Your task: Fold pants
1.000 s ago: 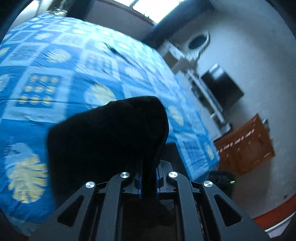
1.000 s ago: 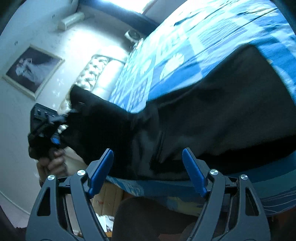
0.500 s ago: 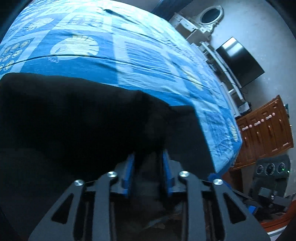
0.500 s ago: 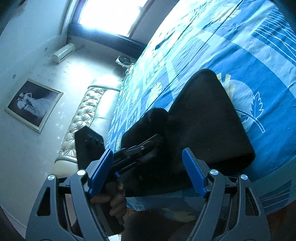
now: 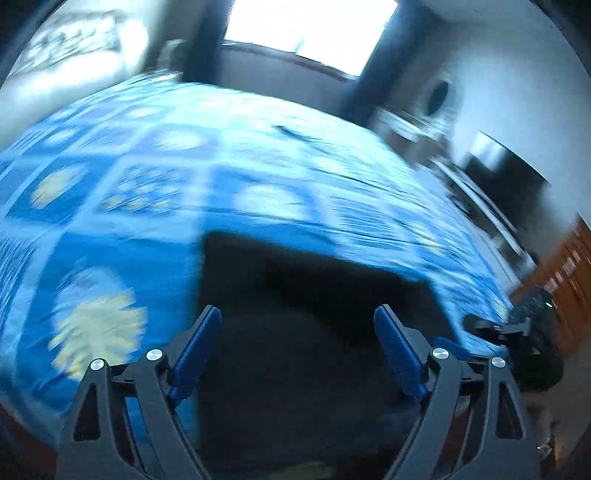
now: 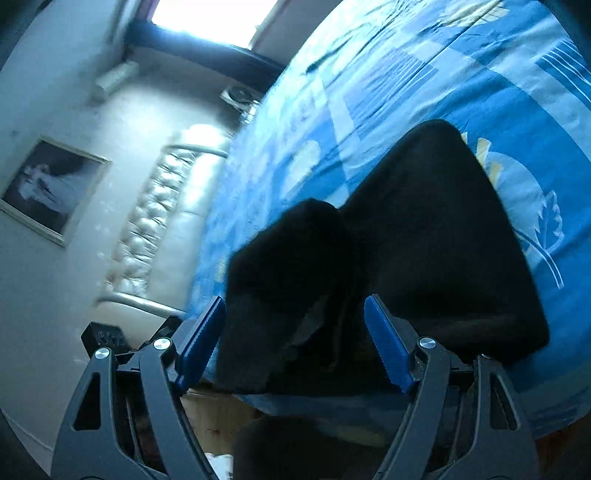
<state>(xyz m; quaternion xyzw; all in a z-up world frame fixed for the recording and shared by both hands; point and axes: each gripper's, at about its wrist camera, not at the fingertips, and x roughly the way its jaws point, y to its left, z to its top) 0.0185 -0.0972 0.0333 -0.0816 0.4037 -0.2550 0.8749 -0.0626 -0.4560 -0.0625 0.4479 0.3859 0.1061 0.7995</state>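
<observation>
The black pants [image 5: 295,314] lie folded in a dark block on the blue patterned bedspread [image 5: 110,221], near the bed's front edge. My left gripper [image 5: 297,350] is open and empty, its blue pads spread wide just above the near part of the pants. In the right wrist view the pants [image 6: 424,240] show as a folded stack with a raised flap at the left. My right gripper [image 6: 293,347] is open and empty, its jaws on either side of the near edge of the pants. The left gripper's body [image 6: 107,338] shows at the lower left there.
A padded silver headboard [image 6: 166,229] and a framed picture [image 6: 48,188] stand at the left wall. A dark television [image 5: 506,177] and a wooden cabinet [image 5: 565,280] stand beyond the bed's right side. A bright window [image 5: 306,33] is at the back.
My left gripper has opened, let go of the pants and pulled back. The pants have dropped onto the bed as a folded stack. My right gripper has stayed open.
</observation>
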